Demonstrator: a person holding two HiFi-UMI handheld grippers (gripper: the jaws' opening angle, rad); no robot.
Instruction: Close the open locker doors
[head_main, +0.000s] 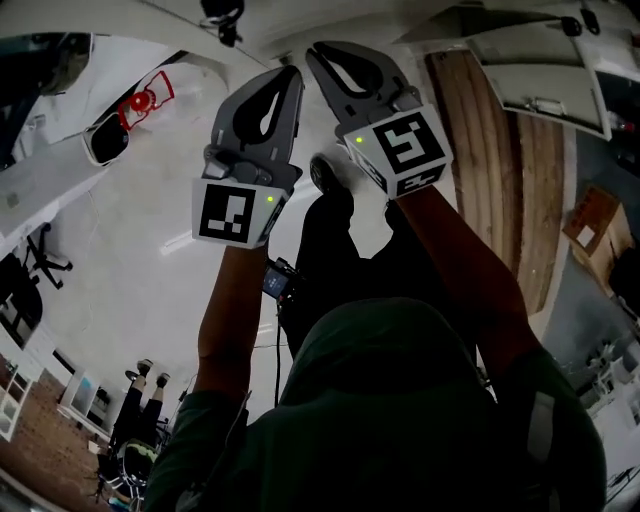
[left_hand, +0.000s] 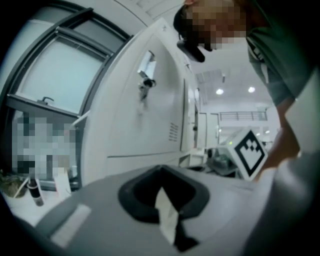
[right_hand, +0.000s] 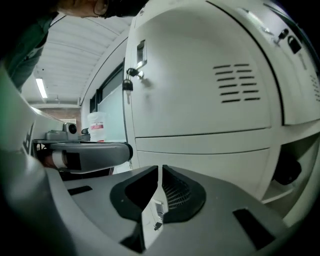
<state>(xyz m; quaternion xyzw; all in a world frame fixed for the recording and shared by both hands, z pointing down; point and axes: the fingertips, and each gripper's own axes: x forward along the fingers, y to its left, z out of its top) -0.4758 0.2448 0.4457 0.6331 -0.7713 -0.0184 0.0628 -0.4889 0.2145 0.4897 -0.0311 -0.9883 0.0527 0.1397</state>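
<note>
**Both claws shut and raised, lockers right ahead**

Head view first: we've got the left gripper (head_main: 290, 72) and right gripper (head_main: 312, 50) up side by side, tips nearly touching each other. Both are grey moulded plastic with teardrop cut-outs. A white locker door (head_main: 535, 70) sits at the upper right, beside a wood-grain panel (head_main: 500, 170).

Over to the left gripper view: jaws pressed together, nothing between them. Ahead is a smooth white painted metal front (left_hand: 145, 120) with a latch (left_hand: 146, 80) sticking out. A dark-framed window (left_hand: 55, 70) lies off to the left.

Right gripper view now: jaws together here too, just a hairline seam between ribbed pads, and empty. Close ahead is a closed door (right_hand: 200, 75) with pressed vent slots (right_hand: 239, 82) and a padlock (right_hand: 128, 84) dangling. A dark opening (right_hand: 292, 167) low right may be the compartment left to shut.

Our worry from here: hard plastic tips on slick paint could skid off mid-push. A door shoved too sharply may bounce back open. And the two grippers sit near enough to knock together.
</note>
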